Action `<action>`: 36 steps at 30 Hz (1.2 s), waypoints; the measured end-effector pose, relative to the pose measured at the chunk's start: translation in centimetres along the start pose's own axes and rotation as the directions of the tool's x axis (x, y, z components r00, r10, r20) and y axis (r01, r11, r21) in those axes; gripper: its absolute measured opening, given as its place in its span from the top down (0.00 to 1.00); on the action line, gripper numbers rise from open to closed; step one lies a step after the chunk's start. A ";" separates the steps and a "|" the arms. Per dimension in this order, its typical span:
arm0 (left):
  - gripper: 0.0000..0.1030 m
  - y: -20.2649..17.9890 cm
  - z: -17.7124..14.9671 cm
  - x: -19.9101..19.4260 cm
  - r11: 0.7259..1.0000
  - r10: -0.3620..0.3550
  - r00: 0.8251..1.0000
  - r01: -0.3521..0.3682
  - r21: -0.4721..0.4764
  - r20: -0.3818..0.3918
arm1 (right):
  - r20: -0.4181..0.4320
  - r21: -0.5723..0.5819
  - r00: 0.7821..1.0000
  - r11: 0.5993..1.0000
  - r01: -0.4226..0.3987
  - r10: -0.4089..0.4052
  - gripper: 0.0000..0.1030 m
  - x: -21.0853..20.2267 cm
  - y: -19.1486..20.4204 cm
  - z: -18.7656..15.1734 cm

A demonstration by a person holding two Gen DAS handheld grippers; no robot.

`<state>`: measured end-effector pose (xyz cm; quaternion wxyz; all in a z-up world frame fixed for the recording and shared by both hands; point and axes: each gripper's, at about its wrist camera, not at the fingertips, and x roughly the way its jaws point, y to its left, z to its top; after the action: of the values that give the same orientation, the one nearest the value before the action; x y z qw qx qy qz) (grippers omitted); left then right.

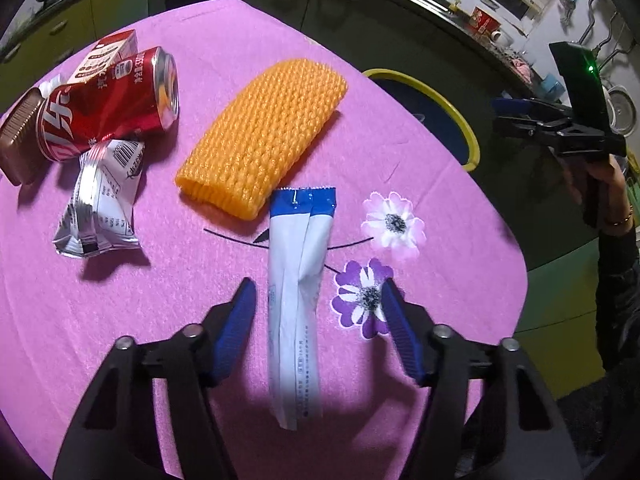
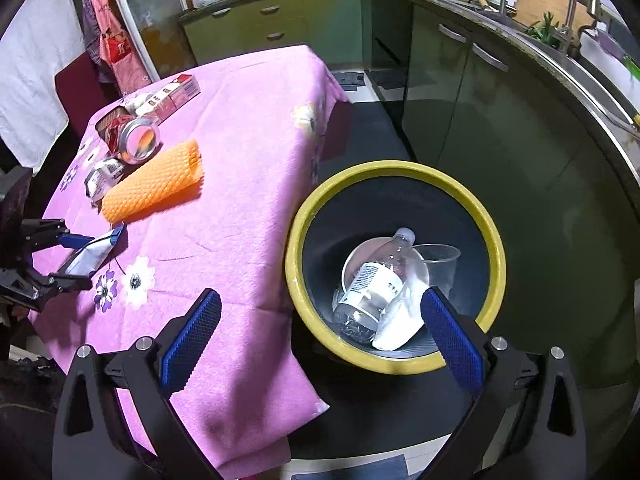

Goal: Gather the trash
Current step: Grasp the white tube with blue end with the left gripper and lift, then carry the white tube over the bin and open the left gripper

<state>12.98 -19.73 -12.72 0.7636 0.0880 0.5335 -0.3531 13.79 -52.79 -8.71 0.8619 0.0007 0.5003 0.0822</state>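
Two grippers over a kitchen scene: table with pink flowered cloth (image 1: 224,40), green cabinets (image 2: 460,92) and a counter with sink behind. Floor beside the table is dark.

Left gripper (image 1: 318,292) points steeply down at the cloth, jaws part open, straddling a white wrapper with blue end (image 1: 298,276). The wrapper lies flat between the blue pads (image 1: 236,328); pads do not seem to touch it, though the near end is blurred, so contact there is uncertain. No earlier frame, so only this: not gripping.

Ahead of the left gripper: orange foam net sleeve (image 1: 264,132), touching the wrapper's blue end. Ahead-left: red can (image 1: 108,108) on its side, crumpled silver packet (image 1: 100,208) just in front of it, brown tray (image 1: 18,140) and a pink carton (image 1: 108,54) beside the can.

Right gripper (image 2: 320,308) angled down, jaws spread wide, empty, hanging over the edge of the table and the yellow-rimmed bin (image 2: 396,172). Bin stands on the floor just right of the table. Inside it: clear plastic bottle (image 2: 376,284), clear cup (image 2: 438,260), white bag (image 2: 400,320).

A person's hand (image 1: 600,184) holds the right gripper's handle, dark sleeve.
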 end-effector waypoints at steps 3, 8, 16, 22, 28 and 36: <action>0.59 -0.1 0.2 0.2 1.000 0.021 1.000 -0.021 0.005 -0.001 | -0.007 -0.005 1.000 1.000 -0.007 0.007 0.04 0.3 0.2 -0.1; 0.63 -1.0 0.3 0.6 0.997 0.053 0.999 -0.053 0.047 -0.008 | -0.007 -0.002 1.000 1.000 -0.015 0.015 0.04 0.4 0.1 -0.1; 0.81 -1.5 0.5 0.7 0.996 0.053 0.998 -0.052 0.069 -0.014 | -0.005 0.004 1.000 1.000 -0.008 0.008 0.04 0.3 -0.1 -0.1; 0.83 -2.2 0.5 0.4 0.994 0.041 0.999 -0.039 0.101 -0.019 | 0.000 0.009 1.000 1.000 0.012 -0.012 0.04 -0.3 -0.4 -0.5; 0.83 -4.1 2.9 -0.6 0.987 -0.004 1.000 0.004 0.160 -0.003 | 0.012 0.048 0.999 0.998 0.040 -0.041 0.04 -1.5 -1.9 -1.6; 0.83 -9.7 10.0 -0.1 0.943 -0.067 0.998 0.058 0.326 0.018 | 0.048 0.154 0.995 0.985 0.079 -0.088 0.04 -4.3 -5.8 -4.7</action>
<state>14.35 -31.87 -6.13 0.7345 0.1908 0.4594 -0.4616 8.47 -59.51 -7.83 0.8755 0.0476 0.4808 0.0076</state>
